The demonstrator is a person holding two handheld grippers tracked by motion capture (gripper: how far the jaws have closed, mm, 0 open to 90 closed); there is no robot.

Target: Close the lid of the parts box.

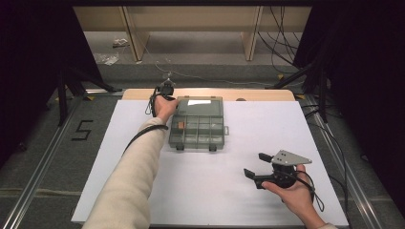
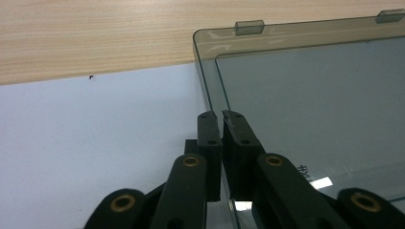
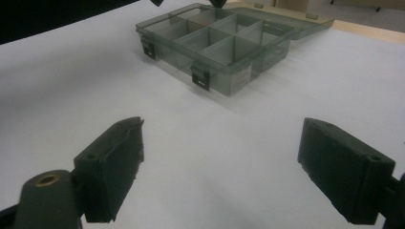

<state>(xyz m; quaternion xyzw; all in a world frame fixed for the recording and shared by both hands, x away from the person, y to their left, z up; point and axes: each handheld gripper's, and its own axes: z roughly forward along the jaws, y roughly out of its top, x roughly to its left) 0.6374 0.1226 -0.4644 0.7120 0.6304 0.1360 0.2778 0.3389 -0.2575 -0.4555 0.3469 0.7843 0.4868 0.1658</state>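
Note:
A smoky clear compartment box (image 1: 197, 130) lies open on the white sheet, its lid (image 1: 199, 102) folded back toward the far edge. One left compartment holds a small orange piece (image 1: 181, 125). My left gripper (image 1: 171, 98) is at the lid's left rim. In the left gripper view its jaws (image 2: 222, 119) stand pinched together on the edge of the lid (image 2: 310, 95). My right gripper (image 1: 253, 163) rests open near the front right, apart from the box. Between its wide jaws (image 3: 222, 157) there is only sheet, with the box (image 3: 215, 43) farther ahead.
The white sheet (image 1: 215, 191) covers a wooden table whose far strip (image 1: 267, 94) shows. Two dark latches (image 3: 200, 78) hang on the box's front wall. Black stands and cables flank the table on both sides.

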